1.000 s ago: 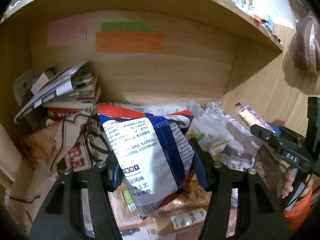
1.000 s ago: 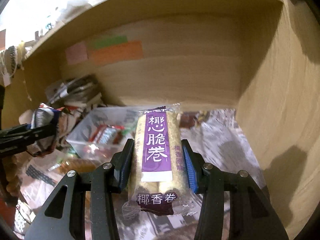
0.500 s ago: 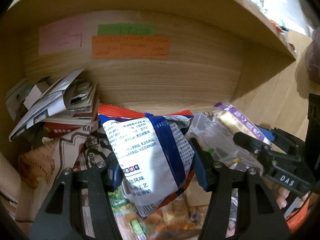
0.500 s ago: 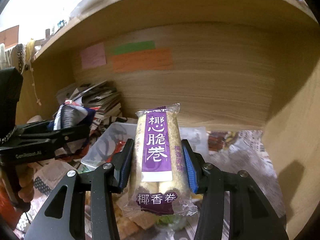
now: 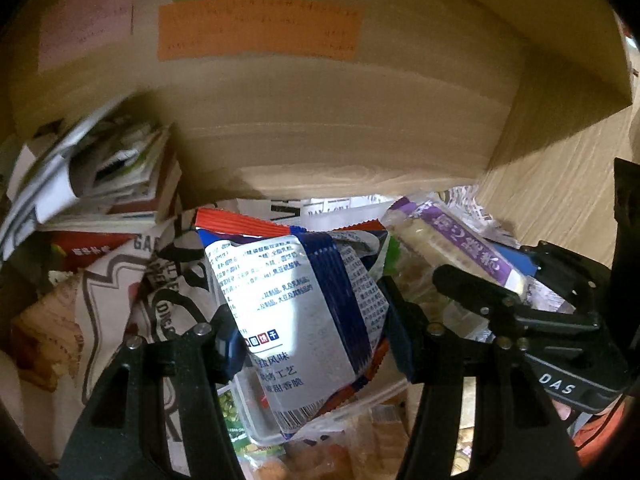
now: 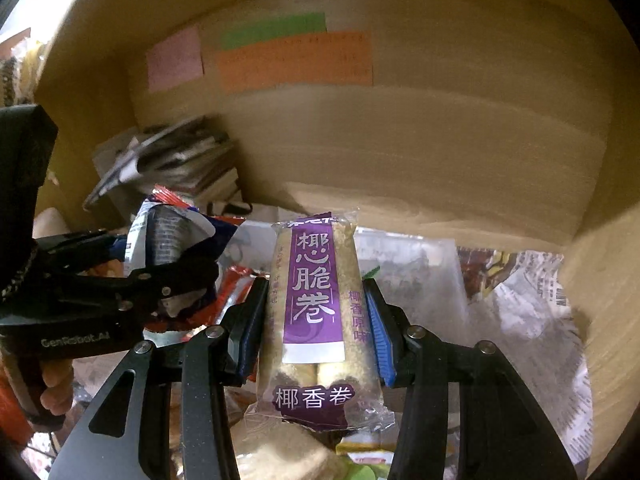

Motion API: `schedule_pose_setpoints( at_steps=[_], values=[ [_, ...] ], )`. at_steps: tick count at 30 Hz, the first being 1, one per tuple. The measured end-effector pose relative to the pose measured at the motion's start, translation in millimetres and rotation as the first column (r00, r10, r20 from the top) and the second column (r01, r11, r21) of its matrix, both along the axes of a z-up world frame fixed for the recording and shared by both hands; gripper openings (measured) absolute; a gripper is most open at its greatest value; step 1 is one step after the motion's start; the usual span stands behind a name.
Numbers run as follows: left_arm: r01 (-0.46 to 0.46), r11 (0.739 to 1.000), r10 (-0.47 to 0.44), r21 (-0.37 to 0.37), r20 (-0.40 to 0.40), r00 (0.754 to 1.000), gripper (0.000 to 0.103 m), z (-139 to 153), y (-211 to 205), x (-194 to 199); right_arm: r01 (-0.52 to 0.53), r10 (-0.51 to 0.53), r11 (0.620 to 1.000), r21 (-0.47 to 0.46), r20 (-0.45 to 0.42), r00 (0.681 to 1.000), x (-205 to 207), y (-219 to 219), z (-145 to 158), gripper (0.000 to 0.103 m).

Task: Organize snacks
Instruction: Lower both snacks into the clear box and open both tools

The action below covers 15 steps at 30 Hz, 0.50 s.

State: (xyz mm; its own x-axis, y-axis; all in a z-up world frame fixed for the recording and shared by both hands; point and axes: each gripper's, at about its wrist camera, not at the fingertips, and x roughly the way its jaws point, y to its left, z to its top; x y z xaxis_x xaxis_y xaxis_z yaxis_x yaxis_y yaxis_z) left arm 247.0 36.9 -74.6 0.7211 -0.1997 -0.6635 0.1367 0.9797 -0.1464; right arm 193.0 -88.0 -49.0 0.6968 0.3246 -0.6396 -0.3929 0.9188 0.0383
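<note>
The snack bag [image 5: 296, 300] is glossy foil-like plastic; the shelf wall [image 5: 360, 128] is matt wood; the notes [image 5: 256, 30] are paper.

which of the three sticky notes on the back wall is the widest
The orange note, a long strip under the narrower green note; the pink note is squarish.

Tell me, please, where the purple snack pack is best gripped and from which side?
Across its middle, as the right gripper holds it: the purple snack pack is long and narrow, so pads on its two long sides, coming from its lower end, clamp the firm rolls rather than the loose sealed ends.
</note>
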Motion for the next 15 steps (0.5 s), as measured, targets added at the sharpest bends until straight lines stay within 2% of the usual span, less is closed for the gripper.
schedule_pose_setpoints(
  at_steps=[6, 11, 15],
  values=[
    [0.020, 1.000, -0.020, -0.011, -0.033, 0.999, 0.059, -8.2, 0.6, 8.9, -0.002, 0.000, 1.000, -0.031, -0.056, 0.998, 8.0, 5.0, -13.5, 0.043],
    [0.025, 1.000, -0.025, 0.002, -0.008, 1.000, 0.065, -5.1, -3.5, 4.4, 0.008, -0.009, 1.000, -0.026, -0.038, 0.999, 3.0, 2.4, -8.6, 0.045],
    [0.019, 1.000, -0.019, 0.001, 0.019, 1.000, 0.065, 3.4, 1.3, -5.5, 0.016, -0.015, 1.000, -0.021, 0.005, 1.000, -9.0, -3.5, 2.9, 0.049]
  ],
)
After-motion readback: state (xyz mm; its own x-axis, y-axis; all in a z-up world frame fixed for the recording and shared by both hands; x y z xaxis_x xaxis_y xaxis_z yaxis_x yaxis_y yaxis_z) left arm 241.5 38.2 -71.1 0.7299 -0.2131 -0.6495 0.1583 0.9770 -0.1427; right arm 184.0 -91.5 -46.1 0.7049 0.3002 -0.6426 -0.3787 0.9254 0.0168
